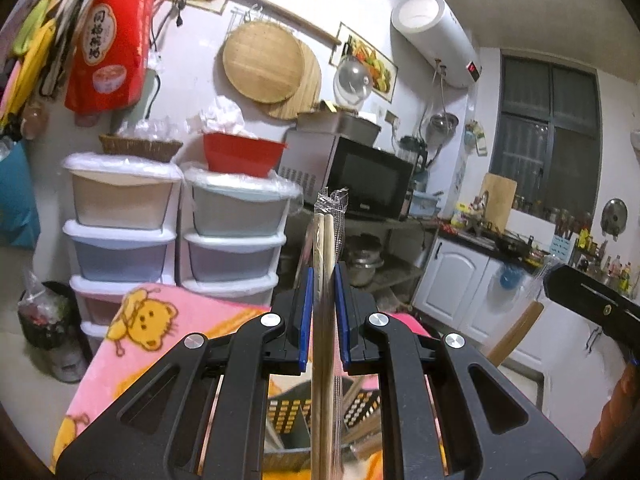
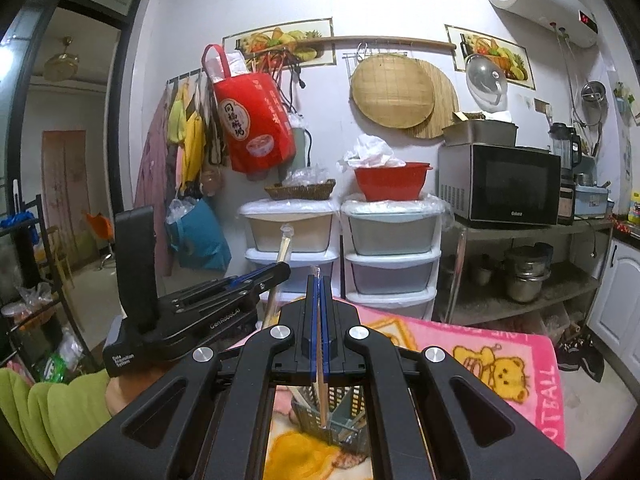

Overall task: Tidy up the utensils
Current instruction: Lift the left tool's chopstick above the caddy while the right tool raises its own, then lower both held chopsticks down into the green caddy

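Note:
In the left wrist view my left gripper (image 1: 323,280) is shut on a pair of wooden chopsticks in a clear wrapper (image 1: 329,236). They stick up past the blue pads. Below it stands a dark perforated utensil basket (image 1: 285,412) with more chopsticks inside, on a pink bear-print blanket (image 1: 168,320). In the right wrist view my right gripper (image 2: 319,280) is shut on a thin wrapped chopstick (image 2: 320,372). Its lower end hangs over the basket (image 2: 306,410). The left gripper (image 2: 280,270) is close by on the left, its chopsticks (image 2: 285,246) pointing upward.
Beyond the blanket's far edge stand two stacks of plastic drawers (image 2: 390,264), with a red basin (image 2: 390,182) on top. A microwave (image 2: 500,184) sits on a metal rack holding pots (image 2: 524,276). White kitchen cabinets (image 1: 460,280) are on the right.

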The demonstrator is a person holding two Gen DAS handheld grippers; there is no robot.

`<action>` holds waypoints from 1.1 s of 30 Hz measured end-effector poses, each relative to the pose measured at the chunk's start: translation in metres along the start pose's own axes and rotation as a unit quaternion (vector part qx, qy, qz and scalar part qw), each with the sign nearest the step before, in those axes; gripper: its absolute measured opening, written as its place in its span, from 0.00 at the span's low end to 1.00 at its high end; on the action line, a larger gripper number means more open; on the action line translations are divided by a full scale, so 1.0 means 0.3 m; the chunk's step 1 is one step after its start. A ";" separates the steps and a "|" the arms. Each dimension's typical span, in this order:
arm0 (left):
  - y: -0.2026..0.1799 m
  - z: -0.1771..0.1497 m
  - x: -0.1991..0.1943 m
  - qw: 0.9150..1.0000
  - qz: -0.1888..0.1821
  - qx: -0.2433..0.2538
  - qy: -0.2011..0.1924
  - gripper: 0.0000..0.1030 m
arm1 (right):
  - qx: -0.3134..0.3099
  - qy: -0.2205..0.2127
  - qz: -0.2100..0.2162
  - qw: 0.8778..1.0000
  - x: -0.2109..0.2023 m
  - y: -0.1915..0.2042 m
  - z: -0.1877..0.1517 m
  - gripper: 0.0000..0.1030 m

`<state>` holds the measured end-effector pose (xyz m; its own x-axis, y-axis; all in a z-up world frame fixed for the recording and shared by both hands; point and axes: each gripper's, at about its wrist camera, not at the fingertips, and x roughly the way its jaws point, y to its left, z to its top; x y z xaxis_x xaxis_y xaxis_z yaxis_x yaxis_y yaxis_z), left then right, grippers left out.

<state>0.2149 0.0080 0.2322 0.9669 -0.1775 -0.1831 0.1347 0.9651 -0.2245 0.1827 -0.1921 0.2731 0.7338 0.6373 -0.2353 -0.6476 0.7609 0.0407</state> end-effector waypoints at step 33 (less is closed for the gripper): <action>-0.017 -0.114 0.299 0.994 0.100 0.030 -0.036 0.07 | 0.053 0.038 -0.088 0.994 0.222 -0.243 -0.058 0.01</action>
<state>0.2936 -0.0195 0.1841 0.9884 0.0308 -0.1487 -0.0508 0.9898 -0.1331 0.2751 -0.2074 0.2375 0.8132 0.4855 -0.3209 -0.4829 0.8707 0.0937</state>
